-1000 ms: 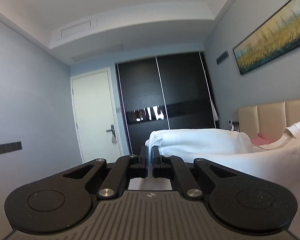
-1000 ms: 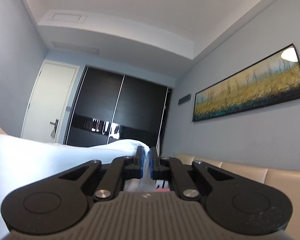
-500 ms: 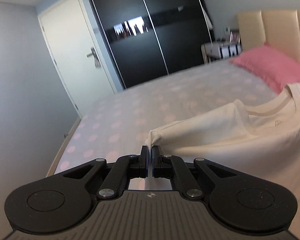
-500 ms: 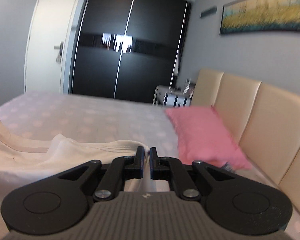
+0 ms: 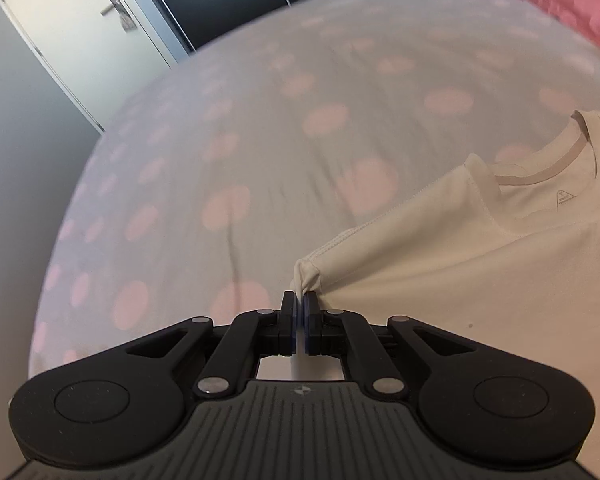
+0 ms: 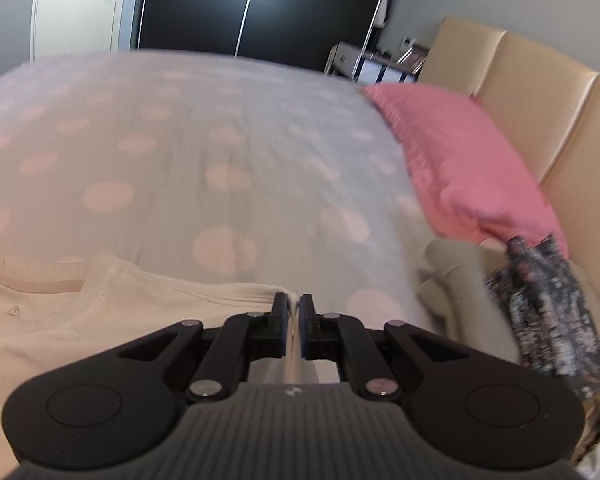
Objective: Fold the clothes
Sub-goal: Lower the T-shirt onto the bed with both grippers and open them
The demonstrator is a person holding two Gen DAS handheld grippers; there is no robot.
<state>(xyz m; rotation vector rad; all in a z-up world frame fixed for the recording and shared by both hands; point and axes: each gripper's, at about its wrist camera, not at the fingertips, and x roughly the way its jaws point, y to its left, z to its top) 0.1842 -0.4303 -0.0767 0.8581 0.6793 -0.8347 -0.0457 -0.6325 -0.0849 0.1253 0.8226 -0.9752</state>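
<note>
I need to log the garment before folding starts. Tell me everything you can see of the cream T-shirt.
The cream T-shirt is a plain, soft knit with a ribbed round collar, a darker tape inside the neck and a small triangular printed label below it. Stitched seams run along its sleeve. It is spread collar-first over the dotted bedsheet, near the pink pillow. The left gripper pinches one bunched sleeve end and the right gripper pinches the opposite edge, jaws shut, the cloth stretched between them. Its lower part is out of view.

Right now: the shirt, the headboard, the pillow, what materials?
T-shirt: soft cream knit, probably cotton; stitched seams, drapes. Headboard: beige padded panels with a slight sheen, leather or faux. Pillow: matte pink woven fabric.
</note>
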